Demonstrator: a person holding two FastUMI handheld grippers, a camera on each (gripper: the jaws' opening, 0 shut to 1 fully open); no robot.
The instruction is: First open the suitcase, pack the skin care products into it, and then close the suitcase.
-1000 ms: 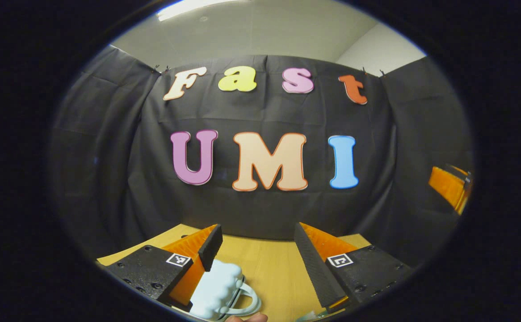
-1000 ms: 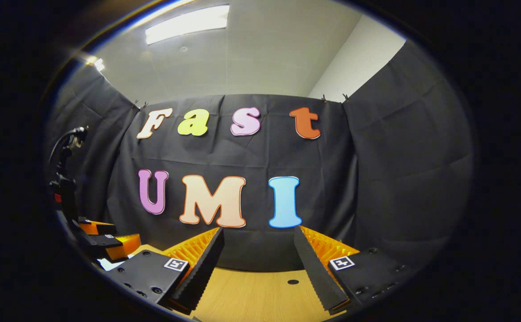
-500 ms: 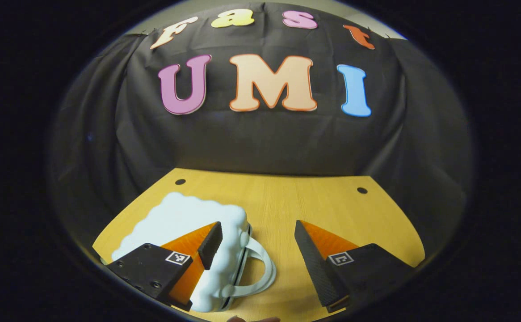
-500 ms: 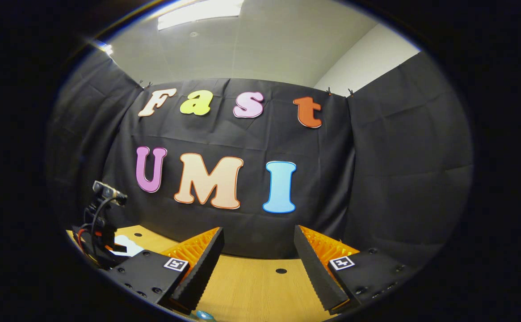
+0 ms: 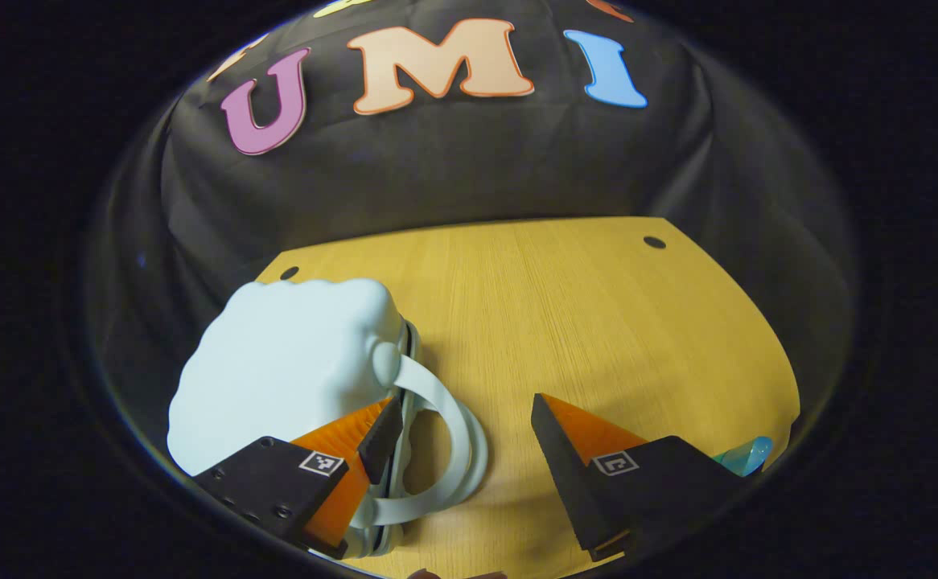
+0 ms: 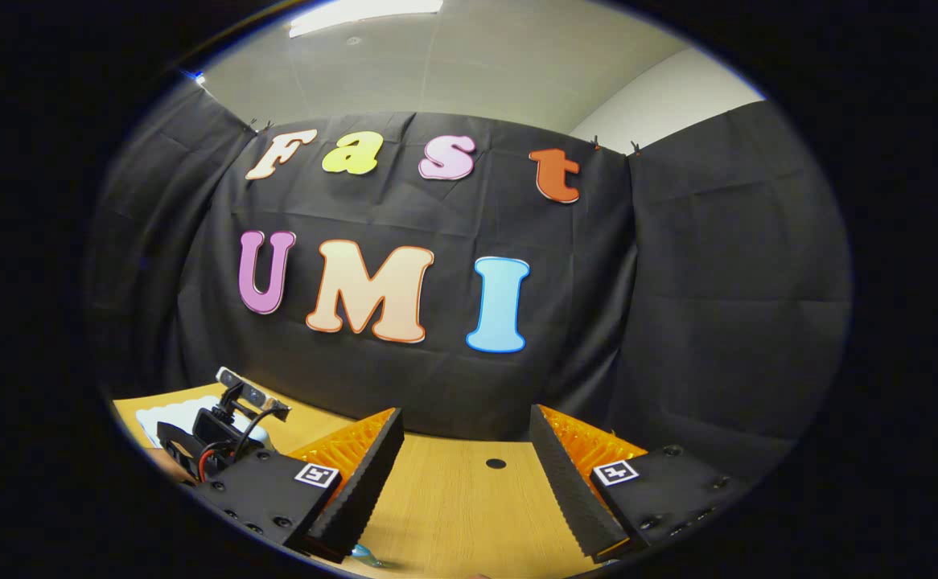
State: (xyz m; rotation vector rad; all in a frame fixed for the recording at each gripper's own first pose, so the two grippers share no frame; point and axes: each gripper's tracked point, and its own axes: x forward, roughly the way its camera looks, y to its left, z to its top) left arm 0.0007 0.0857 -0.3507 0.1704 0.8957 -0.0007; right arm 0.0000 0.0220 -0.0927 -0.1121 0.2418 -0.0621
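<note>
The pale suitcase (image 5: 284, 370), lower left, lies closed; both grippers' fingers are spread and empty, so everything remains.

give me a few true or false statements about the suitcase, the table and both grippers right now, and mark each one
1. The pale blue suitcase lies closed on the wooden table. True.
2. The left gripper is shut on the suitcase handle. False: its fingers stand well apart, the left finger at the seam beside the looped handle.
3. The right gripper is open with nothing between its fingers. True.
4. A skin care product is held in the right gripper. False: it holds nothing; only a small blue-green item peeks out at the table's right edge in the left gripper view.
5. The suitcase stands upright on its wheels. False: it lies flat on its side.
</note>
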